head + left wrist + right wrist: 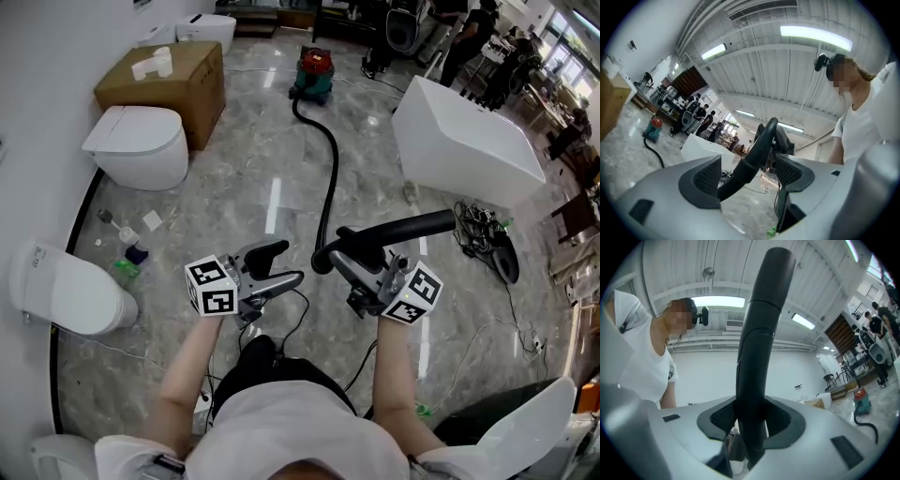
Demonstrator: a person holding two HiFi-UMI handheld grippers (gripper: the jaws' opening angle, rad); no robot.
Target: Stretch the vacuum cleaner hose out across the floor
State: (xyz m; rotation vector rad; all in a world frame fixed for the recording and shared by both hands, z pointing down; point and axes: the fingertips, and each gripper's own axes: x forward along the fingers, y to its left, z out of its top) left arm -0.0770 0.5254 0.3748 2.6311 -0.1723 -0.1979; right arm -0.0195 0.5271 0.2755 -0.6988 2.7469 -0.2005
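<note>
The red and green vacuum cleaner (314, 73) stands far back on the marble floor. Its black hose (330, 178) snakes toward me and ends in a curved handle with a rigid black tube (412, 226) pointing right. My right gripper (364, 265) is shut on that tube; in the right gripper view both pads press on the tube (757, 357) at the right gripper (751, 420). My left gripper (281, 266) is open just left of the handle. In the left gripper view the tube (757, 150) runs between the wide jaws of the left gripper (749, 173), touching neither pad.
Two white toilets (141, 145) (66, 291) and a cardboard box (173, 80) line the left wall. A large white block (464, 141) stands at the right, with cables (483, 234) beside it. Small bottles (131, 253) lie on the floor at left. People (469, 33) stand at the back.
</note>
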